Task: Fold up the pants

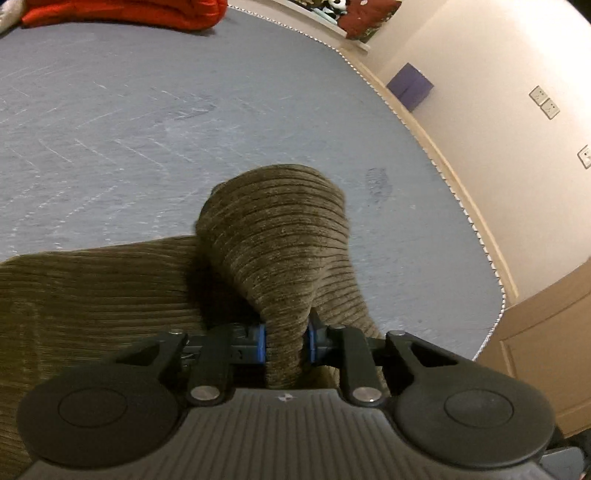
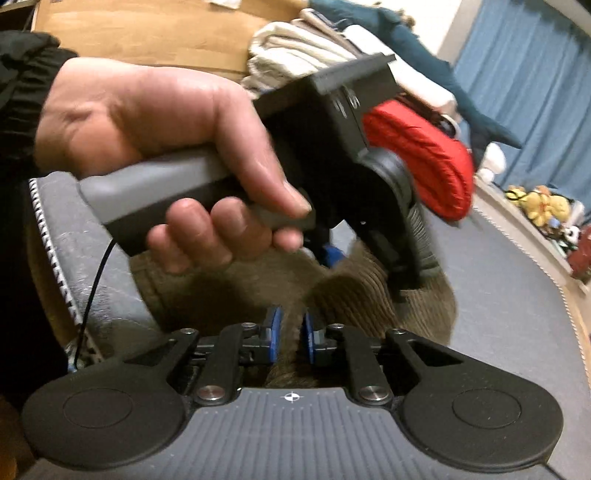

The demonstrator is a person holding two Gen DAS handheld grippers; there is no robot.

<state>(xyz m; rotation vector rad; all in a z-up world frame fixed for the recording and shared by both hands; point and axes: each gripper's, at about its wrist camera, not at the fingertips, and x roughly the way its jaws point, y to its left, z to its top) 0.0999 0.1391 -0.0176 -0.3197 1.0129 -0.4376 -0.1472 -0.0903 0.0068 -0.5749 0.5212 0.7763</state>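
Now my left gripper (image 1: 287,341) is pinched down on the pants (image 1: 110,295); its blue pads (image 1: 261,341) press a bunched fold of the brown corduroy from both sides, and the cloth rises ahead of the jaws in a ribbed hump; the rest of the pants spreads flat to the left over the grey mat (image 1: 147,122).

My right gripper (image 2: 291,339) is likewise nearly closed; a narrow ridge of the same corduroy stands between its blue pads (image 2: 273,338), which touch it on each side, so it grips the pants too.

Only the right wrist view shows my left hand (image 2: 155,147), bare below a black sleeve (image 2: 22,92), wrapped round the grey handle of the left gripper; that tool hangs tilted over the pants just ahead of the right jaws, with a thin black cable (image 2: 94,280) hanging under the hand; the picture is blurred there. Beyond it lie a red bundle (image 2: 424,162), pale folded cloths (image 2: 295,48), a blue curtain (image 2: 524,74) and soft toys (image 2: 539,206) along the mat's far edge.

Only the left wrist view shows the cream wall (image 1: 480,74) with its sockets (image 1: 545,101), a purple box (image 1: 410,86) at its foot, and a wooden door (image 1: 546,332) on the right; the red bundle (image 1: 122,13) sits at the mat's far edge there.
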